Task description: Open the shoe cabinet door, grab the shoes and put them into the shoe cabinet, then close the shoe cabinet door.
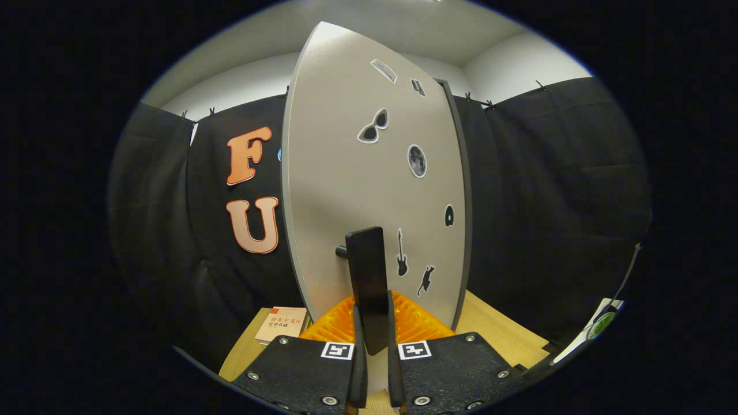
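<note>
The shoe cabinet door [369, 190] is a tall grey panel with small black stickers, standing close ahead of me. A black bar handle [369, 276] juts from it on a short post. My gripper [373, 337] is shut on this handle, with both fingers pressed on its lower end. The door's dark right edge [464, 202] shows, so the panel stands at an angle to me. No shoes are in sight.
A wooden tabletop [496, 328] runs under the door. A book [281, 324] lies on it to the left of my fingers. A small green and white object [599, 324] sits at the far right. Black cloth walls close the booth behind.
</note>
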Motion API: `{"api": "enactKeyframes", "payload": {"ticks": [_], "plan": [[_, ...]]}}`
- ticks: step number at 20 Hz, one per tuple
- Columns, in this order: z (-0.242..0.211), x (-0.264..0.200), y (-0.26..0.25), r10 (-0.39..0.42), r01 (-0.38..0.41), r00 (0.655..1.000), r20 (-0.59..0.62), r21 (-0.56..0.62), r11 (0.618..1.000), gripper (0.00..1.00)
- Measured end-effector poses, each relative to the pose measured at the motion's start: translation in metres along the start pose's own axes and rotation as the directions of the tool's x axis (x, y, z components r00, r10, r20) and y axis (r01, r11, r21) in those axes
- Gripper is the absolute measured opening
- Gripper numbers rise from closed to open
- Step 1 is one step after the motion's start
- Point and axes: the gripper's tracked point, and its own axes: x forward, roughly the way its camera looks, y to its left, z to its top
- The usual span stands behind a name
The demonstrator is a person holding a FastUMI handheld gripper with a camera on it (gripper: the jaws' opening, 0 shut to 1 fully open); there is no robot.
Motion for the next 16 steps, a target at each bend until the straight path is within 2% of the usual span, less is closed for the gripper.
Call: {"api": "enactKeyframes", "payload": {"ticks": [7, 16], "plan": [[-0.002, -0.036, -0.099, -0.094, 0.094, 0.995, 0.018, 0.001, 0.996, 0.07], [0.001, -0.041, -0.208, 0.006, -0.008, 0.999, 0.047, 0.051, 0.999, 0.06]]}}
